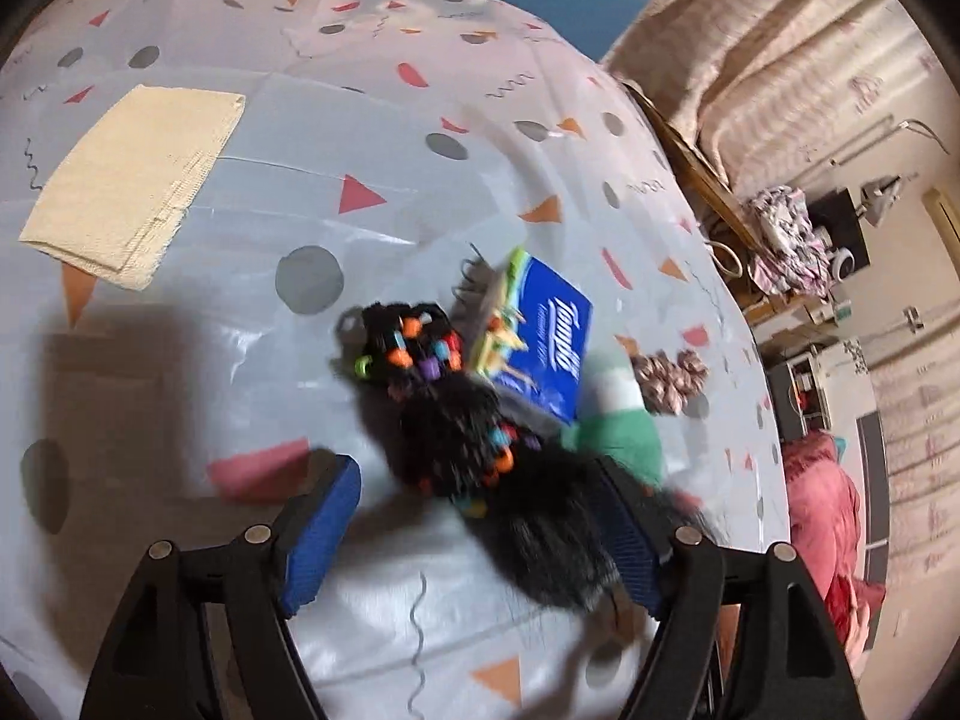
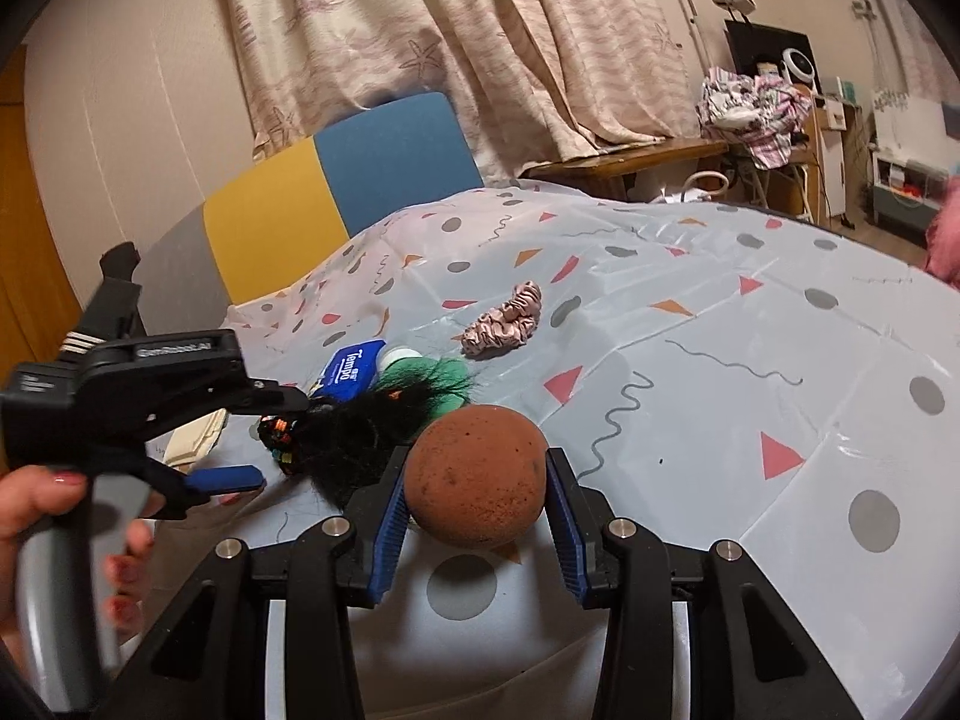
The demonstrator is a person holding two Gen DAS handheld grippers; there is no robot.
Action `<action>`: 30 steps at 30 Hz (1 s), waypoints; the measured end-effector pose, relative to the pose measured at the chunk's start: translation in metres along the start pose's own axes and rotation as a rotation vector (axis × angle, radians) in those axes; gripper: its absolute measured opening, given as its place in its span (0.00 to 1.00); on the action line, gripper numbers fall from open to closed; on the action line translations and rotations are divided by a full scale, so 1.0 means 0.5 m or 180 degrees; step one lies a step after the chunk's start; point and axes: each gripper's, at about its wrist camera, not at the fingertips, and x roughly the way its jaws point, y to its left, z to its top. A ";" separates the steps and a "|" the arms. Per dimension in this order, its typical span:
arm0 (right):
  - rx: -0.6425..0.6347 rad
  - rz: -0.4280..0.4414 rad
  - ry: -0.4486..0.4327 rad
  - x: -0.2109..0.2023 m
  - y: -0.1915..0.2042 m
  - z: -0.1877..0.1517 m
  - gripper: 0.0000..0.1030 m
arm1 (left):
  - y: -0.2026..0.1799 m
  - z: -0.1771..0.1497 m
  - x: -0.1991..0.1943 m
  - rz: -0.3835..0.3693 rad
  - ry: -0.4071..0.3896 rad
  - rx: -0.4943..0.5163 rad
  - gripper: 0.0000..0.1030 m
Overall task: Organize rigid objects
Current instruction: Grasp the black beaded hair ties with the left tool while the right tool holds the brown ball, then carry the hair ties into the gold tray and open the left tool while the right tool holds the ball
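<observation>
Before me lies a work surface under a glossy pale cover (image 2: 690, 324) printed with grey dots, coloured triangles and squiggles; behind it I note a panel (image 2: 336, 192) in grey, yellow and blue against a plain pale wall (image 2: 138, 90). A patterned beige curtain (image 2: 480, 30) hangs full height at the back, and beside it stands a wooden table (image 2: 630, 159) with a heap of striped fabric (image 2: 750, 108), a small white fan (image 2: 798, 75) and shelving beyond, over a wood-toned floor (image 2: 870, 234). Lighting is warm, indoor and even; at my far left I record a wooden door edge (image 2: 24, 240).
</observation>
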 end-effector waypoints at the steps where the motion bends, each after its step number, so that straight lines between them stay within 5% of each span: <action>1: 0.0041 0.0005 0.0014 0.003 -0.005 0.000 0.42 | 0.001 0.003 0.007 0.0001 0.0009 -0.0003 0.76; 6: 0.0183 0.0019 0.0049 0.007 -0.024 -0.003 0.42 | -0.017 0.013 0.022 0.0145 -0.0083 0.0235 0.70; 10: 0.0178 0.0011 0.0052 0.007 -0.023 -0.004 0.42 | -0.005 0.010 0.022 0.0196 -0.0113 0.0221 0.37; 21: 0.0158 -0.0061 0.0037 0.004 -0.022 -0.004 0.42 | 0.036 -0.068 -0.044 0.0079 -0.0122 0.0412 0.33; 30: 0.0064 -0.0149 0.0060 0.007 -0.012 -0.003 0.42 | 0.096 -0.117 -0.143 -0.0122 -0.0246 0.0256 0.29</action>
